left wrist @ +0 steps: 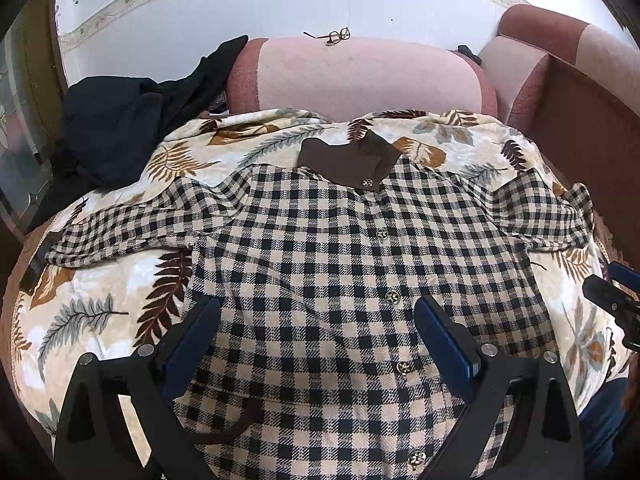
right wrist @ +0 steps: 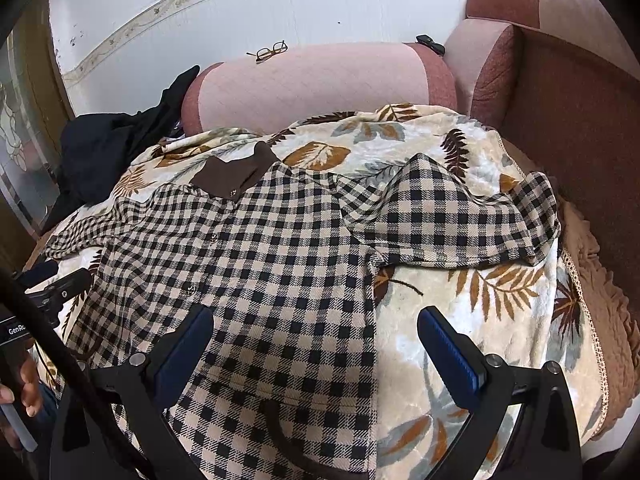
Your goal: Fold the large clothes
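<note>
A black-and-beige checked shirt [left wrist: 320, 264] with a brown collar [left wrist: 352, 160] lies buttoned and face up on a leaf-print blanket [left wrist: 100, 300]. Both sleeves spread out sideways; the right sleeve [right wrist: 460, 216] is bunched. My left gripper [left wrist: 316, 320] hovers open over the shirt's lower front, its blue pads on either side of the button line. My right gripper [right wrist: 316, 328] hangs open above the shirt's right edge [right wrist: 374, 320], one finger over the cloth, the other over the blanket. Each gripper shows at the edge of the other's view: the right gripper [left wrist: 616, 300], the left gripper [right wrist: 56, 284].
A pink bolster cushion [left wrist: 360, 76] lies behind the blanket with eyeglasses [left wrist: 336, 36] on top. Dark clothing [left wrist: 116, 128] is heaped at the back left. A brown sofa arm [right wrist: 580, 128] rises on the right. A hand [right wrist: 24, 388] grips the left tool.
</note>
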Available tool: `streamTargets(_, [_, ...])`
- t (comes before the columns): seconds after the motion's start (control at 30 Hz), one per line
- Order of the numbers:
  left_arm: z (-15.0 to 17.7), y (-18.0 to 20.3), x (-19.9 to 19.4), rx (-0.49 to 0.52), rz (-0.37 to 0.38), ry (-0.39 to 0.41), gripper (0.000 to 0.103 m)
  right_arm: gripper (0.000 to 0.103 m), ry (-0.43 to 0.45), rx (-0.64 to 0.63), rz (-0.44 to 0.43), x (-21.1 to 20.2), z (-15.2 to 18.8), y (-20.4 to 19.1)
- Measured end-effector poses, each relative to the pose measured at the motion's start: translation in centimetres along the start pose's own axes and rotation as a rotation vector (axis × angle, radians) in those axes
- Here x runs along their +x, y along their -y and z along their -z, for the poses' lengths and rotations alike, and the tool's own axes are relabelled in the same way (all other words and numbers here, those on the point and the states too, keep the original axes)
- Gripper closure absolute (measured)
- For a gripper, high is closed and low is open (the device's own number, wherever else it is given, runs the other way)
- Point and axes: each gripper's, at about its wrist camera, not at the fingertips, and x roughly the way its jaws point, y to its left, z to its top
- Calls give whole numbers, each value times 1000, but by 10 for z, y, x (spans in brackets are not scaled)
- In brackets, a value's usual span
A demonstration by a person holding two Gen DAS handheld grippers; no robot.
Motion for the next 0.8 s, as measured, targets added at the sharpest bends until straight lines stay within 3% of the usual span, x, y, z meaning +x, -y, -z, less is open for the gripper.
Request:
streamTargets(0.47, [-16,70,1,90,35,-11,6,0,8,64,40,2,-2,61])
streamTargets(0.67, [-30,139,-7,201,112,0,6,0,19,145,116,-8,-1,124])
streamTargets(0.8, [-36,201,0,328,140,15,6,0,21,234,167,-15,-1,176])
